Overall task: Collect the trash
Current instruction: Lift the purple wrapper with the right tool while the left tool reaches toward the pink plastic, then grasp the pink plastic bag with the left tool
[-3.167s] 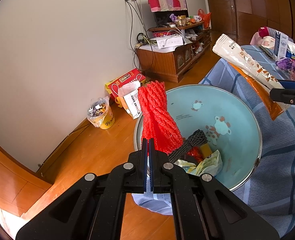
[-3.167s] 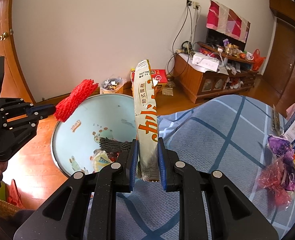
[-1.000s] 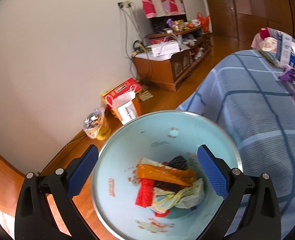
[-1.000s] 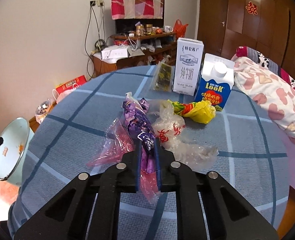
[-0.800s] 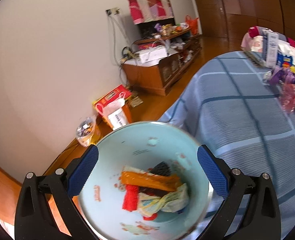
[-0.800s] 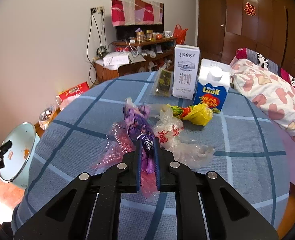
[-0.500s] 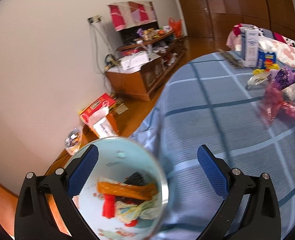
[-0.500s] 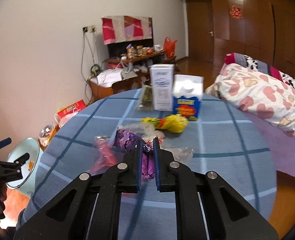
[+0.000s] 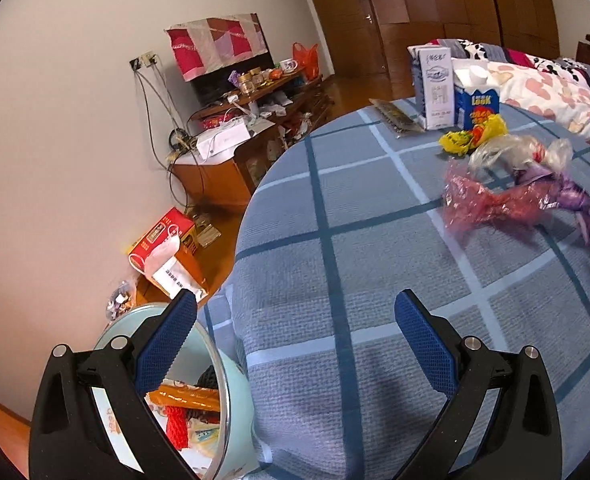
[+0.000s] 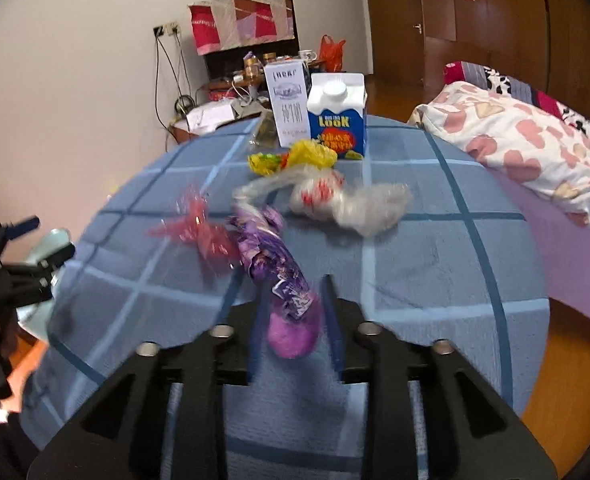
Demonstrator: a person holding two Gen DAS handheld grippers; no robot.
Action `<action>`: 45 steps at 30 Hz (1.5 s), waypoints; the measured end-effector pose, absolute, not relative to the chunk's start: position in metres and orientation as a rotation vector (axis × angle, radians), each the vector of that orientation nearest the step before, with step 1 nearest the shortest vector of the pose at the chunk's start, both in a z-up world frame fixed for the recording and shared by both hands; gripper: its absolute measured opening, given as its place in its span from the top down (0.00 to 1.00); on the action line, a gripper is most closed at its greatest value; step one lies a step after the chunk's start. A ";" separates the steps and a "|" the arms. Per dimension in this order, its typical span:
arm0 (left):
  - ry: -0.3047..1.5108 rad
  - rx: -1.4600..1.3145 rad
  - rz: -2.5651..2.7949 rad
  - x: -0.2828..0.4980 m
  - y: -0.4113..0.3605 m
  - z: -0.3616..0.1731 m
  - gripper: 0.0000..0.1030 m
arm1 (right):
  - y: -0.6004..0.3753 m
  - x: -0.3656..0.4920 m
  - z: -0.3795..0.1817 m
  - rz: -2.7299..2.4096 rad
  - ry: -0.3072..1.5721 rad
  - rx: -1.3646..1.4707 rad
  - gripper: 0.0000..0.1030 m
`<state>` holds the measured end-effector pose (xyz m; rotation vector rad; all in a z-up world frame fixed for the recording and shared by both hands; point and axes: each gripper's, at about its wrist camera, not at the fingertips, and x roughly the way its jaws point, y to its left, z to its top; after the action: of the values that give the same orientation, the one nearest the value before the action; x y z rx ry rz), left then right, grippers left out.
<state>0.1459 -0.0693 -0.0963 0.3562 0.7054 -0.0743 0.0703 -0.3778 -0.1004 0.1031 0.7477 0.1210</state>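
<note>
- On the blue checked table [image 10: 415, 240], a purple wrapper [image 10: 279, 276] lies twisted and crinkled, glossy, with white print along it and a paler pink-violet end.
- That end sits between the fingers of the right gripper [image 10: 293, 316], whose jaws are opening; a gap shows on each side of the wrapper, so the pads no longer press it. The picture is blurred here.
- Just left of the wrapper and touching it is a crumpled red film [image 10: 199, 228], thin and see-through.
- Beyond the wrapper lies a clear bag [image 10: 335, 200] with red print, bunched and knotted.
- Behind that is a yellow wrapper [image 10: 295, 156], scrunched, with red and green marks.
- At the far edge stand two cartons side by side: a tall white carton [image 10: 289, 110] and a blue carton [image 10: 341, 120] with a white cap.
- The left gripper [image 9: 295, 332] hangs over the near table edge with its blue pads [image 9: 167, 336] wide apart and nothing between them.
- Below its left finger, beside the table, a pale blue basin [image 9: 223, 360] holds trash: an orange wrapper [image 9: 187, 394], red netting [image 9: 177, 426] and a light plastic bag [image 9: 203, 438].
</note>
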 end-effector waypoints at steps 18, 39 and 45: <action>0.719 0.333 -0.054 0.149 -0.054 -0.096 0.06 | -0.383 0.104 -0.125 0.072 0.838 0.067 0.88; 0.761 0.431 -0.308 0.190 -0.184 -0.118 0.45 | -0.454 0.059 -0.103 -0.022 0.680 0.239 0.89; 0.784 0.425 -0.344 0.188 -0.183 -0.119 0.96 | -0.447 0.054 -0.101 -0.002 0.668 0.238 0.89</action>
<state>0.1878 -0.1831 -0.1186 0.4255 0.7841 -0.3442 0.0539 -0.4467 -0.1012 0.2384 0.6676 -0.0018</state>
